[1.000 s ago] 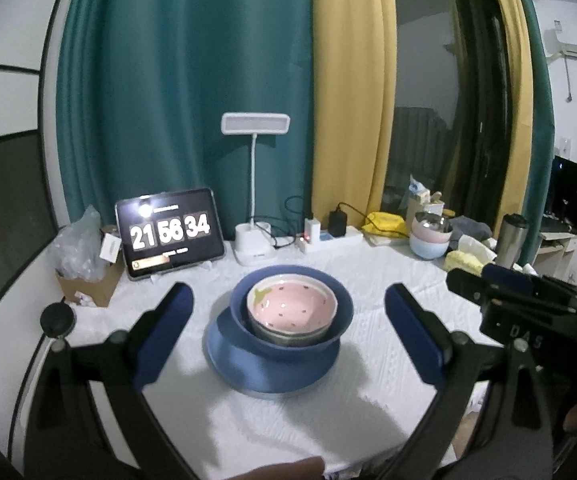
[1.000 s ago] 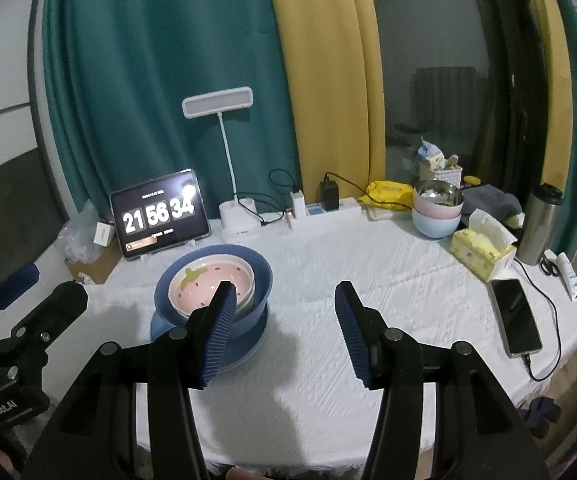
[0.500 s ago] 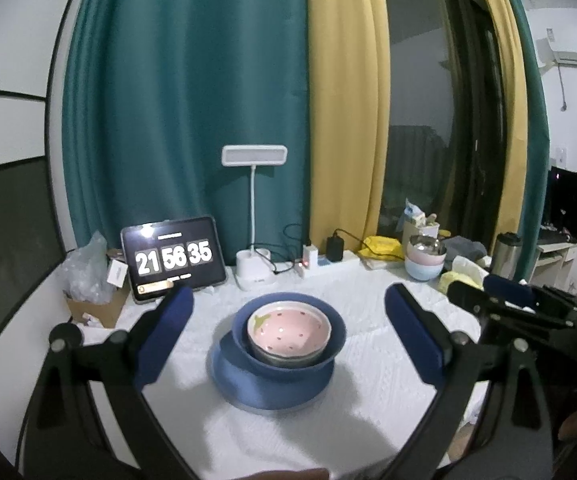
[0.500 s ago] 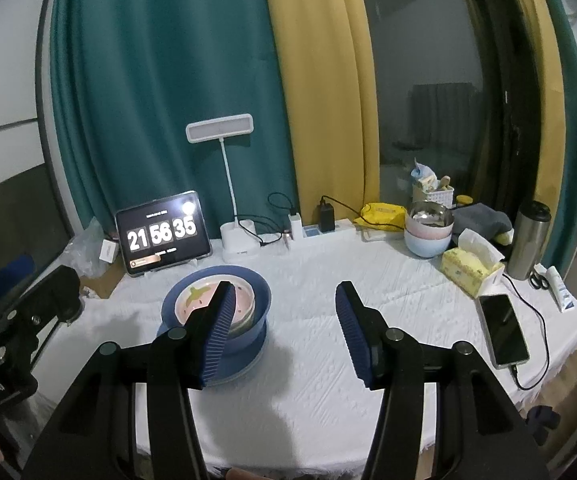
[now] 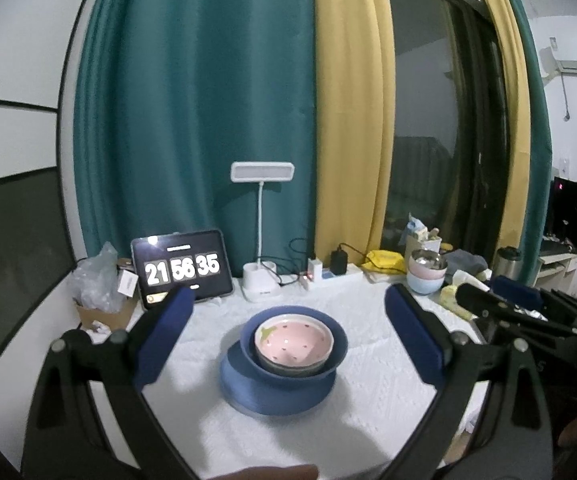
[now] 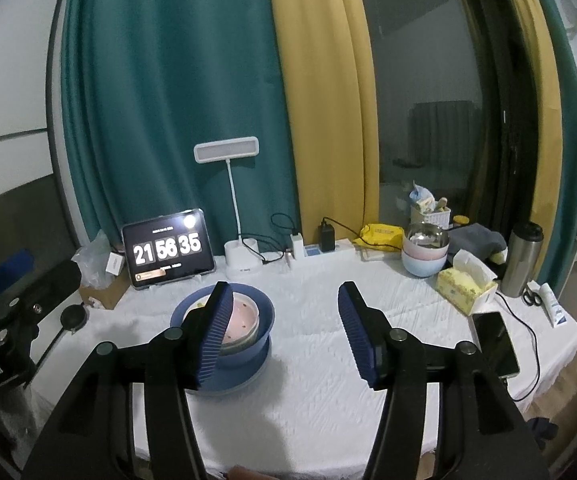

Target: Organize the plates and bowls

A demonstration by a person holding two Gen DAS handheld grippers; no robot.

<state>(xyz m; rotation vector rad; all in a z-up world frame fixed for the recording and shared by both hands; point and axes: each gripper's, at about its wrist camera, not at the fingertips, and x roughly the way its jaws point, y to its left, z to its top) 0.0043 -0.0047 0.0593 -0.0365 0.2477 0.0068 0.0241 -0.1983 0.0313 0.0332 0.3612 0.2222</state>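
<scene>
A round table [image 5: 368,420] under a white cloth stands before teal and yellow curtains; near its middle sits a stack: a pink bowl [image 5: 293,343] nested in a blue bowl [image 5: 338,350], which rests on a blue plate [image 5: 248,392].

In the left wrist view, the left gripper [image 5: 288,308] has its jaws spread wide and empty; the stack lies on the table ahead of it, centred in the gap between the two blue pads [image 5: 164,334], touching neither.

In the right wrist view, the right gripper [image 6: 284,312] is also spread apart and holds nothing; the stack lies ahead and to its left, partly hidden behind the left pad [image 6: 212,334], apart from it; bare cloth shows between its pads.

At the back stand a tablet [image 6: 167,249] reading 21 56 35, a white lamp [image 6: 226,152] and a power strip [image 6: 328,250]; to the right, a second stack of bowls [image 6: 424,254], a tissue box [image 6: 464,286], a steel flask [image 6: 522,260] and a phone [image 6: 494,342].
</scene>
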